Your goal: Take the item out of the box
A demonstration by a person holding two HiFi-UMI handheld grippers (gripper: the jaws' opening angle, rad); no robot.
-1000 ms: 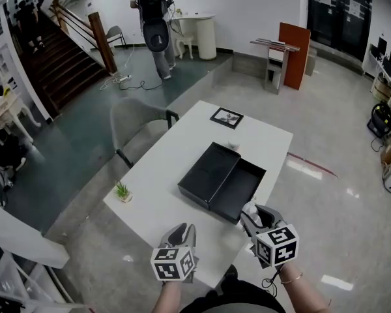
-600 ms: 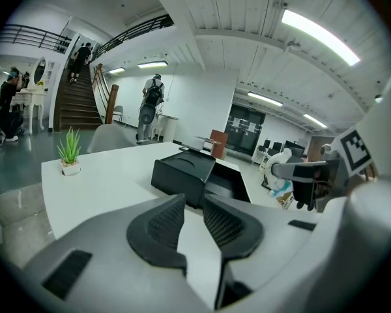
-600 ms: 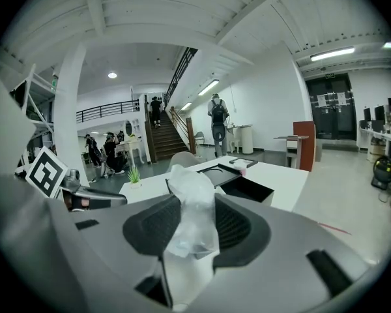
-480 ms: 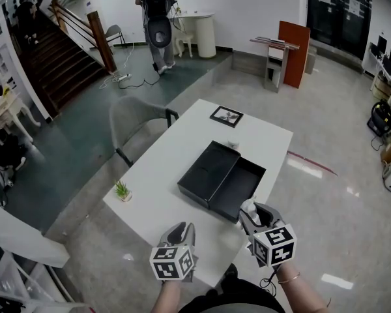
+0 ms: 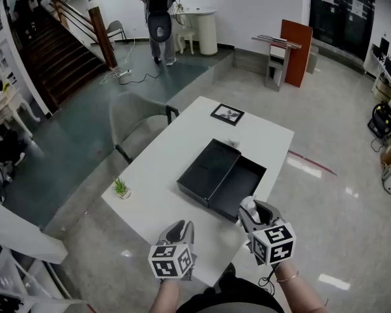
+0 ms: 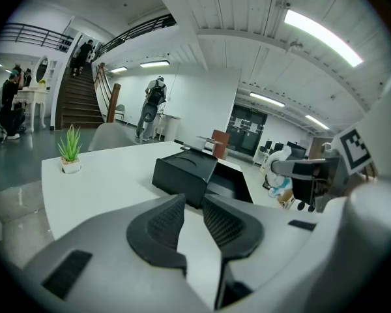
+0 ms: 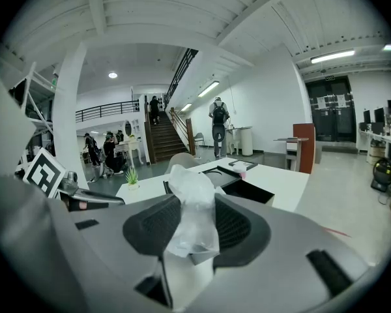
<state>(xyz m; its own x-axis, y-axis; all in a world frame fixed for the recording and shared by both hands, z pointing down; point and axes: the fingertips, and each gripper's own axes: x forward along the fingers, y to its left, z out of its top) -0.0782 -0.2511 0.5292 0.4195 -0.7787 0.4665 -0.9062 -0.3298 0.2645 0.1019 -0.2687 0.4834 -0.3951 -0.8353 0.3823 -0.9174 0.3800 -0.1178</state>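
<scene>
An open black box (image 5: 221,178) lies on the white table (image 5: 163,175), its lid half on the left and its base on the right. Just off the table's near right corner, my right gripper (image 5: 250,208) is shut on a white item in crinkled clear plastic (image 5: 247,205). In the right gripper view the wrapped item (image 7: 190,188) stands up between the pads of the right gripper (image 7: 197,204), with the box (image 7: 238,184) beyond. My left gripper (image 5: 177,233) hovers over the table's near edge. In its own view the left gripper (image 6: 190,204) has a narrow gap and holds nothing.
A small potted plant (image 5: 122,189) stands at the table's left edge. A framed picture (image 5: 227,115) lies at the far end and a small white object (image 5: 233,143) behind the box. A grey chair (image 5: 140,126) is tucked at the left. A person with a backpack (image 5: 159,12) is far off.
My right gripper has crept slightly left and up with the wrapped item. The left gripper is almost still. The person at the back has walked farther away.
</scene>
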